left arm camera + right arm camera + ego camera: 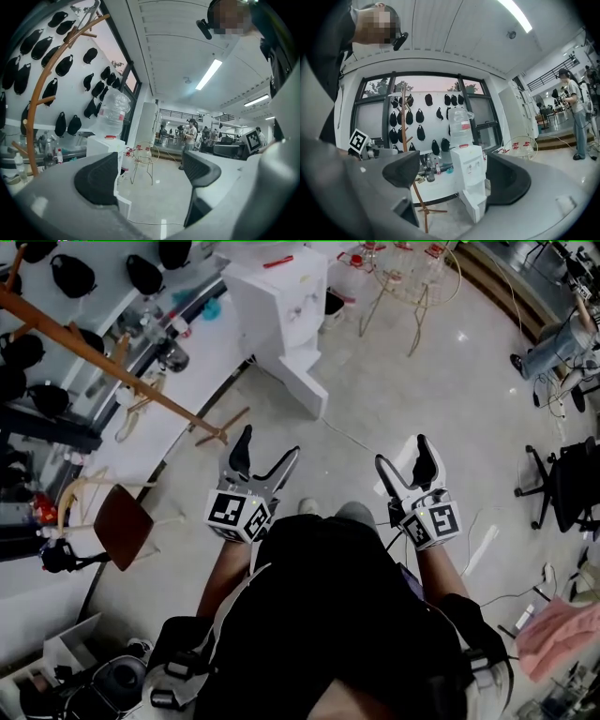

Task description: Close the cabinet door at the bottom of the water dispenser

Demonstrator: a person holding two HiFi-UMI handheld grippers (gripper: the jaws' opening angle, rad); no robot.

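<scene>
The white water dispenser (281, 306) stands against the counter at the top of the head view, with a clear bottle (460, 125) on top. Its bottom cabinet door (302, 388) hangs open, swung out over the floor towards me. In the right gripper view the dispenser (469, 176) shows between the jaws, with the open door (474, 210) low down. The left gripper view has the dispenser (105, 143) half hidden behind the left jaw. My left gripper (270, 446) and right gripper (401, 454) are both open and empty, held in front of me well short of the door.
A wooden coat rack (112, 371) leans across the left, its foot close to the dispenser. A wooden chair (122, 521) stands at the left. A wire stand with bottles (403, 277) is beyond the dispenser. A cable (356, 439) crosses the floor. An office chair (567, 484) is at the right.
</scene>
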